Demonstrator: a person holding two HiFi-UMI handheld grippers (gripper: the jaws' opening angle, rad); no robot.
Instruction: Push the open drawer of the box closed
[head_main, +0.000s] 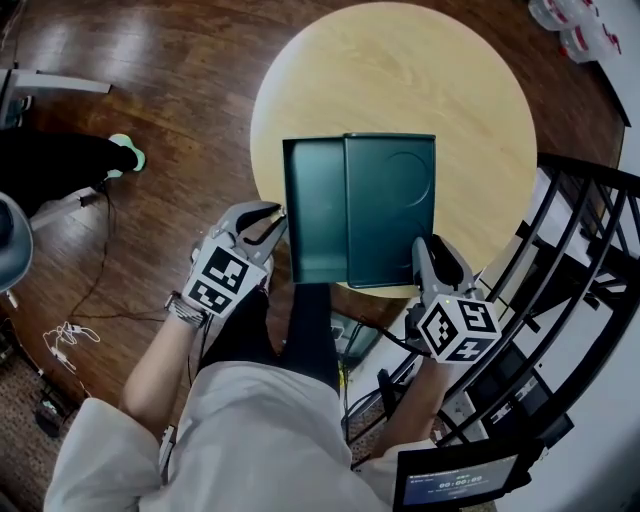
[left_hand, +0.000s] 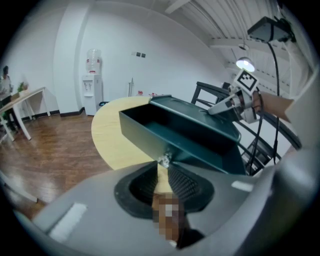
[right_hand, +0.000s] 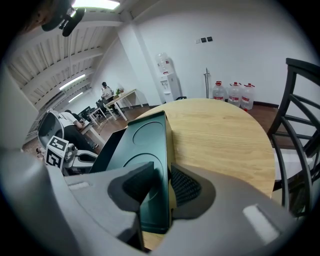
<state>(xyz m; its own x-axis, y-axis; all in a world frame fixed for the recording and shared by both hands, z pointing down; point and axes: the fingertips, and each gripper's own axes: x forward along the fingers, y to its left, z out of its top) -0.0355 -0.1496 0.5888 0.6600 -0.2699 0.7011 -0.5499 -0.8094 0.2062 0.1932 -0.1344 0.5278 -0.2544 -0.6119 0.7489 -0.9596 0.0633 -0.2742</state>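
Clamping green box (head_main: 390, 200) at near end with right gripper (head_main: 436, 252); touching open drawer's (head_main: 315, 210) knob (left_hand: 163, 160) with left gripper's (head_main: 268, 222) nearly closed jaws.

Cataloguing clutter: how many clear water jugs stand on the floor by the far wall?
3 clear water jugs in a row against the white wall past the round wooden table: left, middle, right. Others may be hidden.
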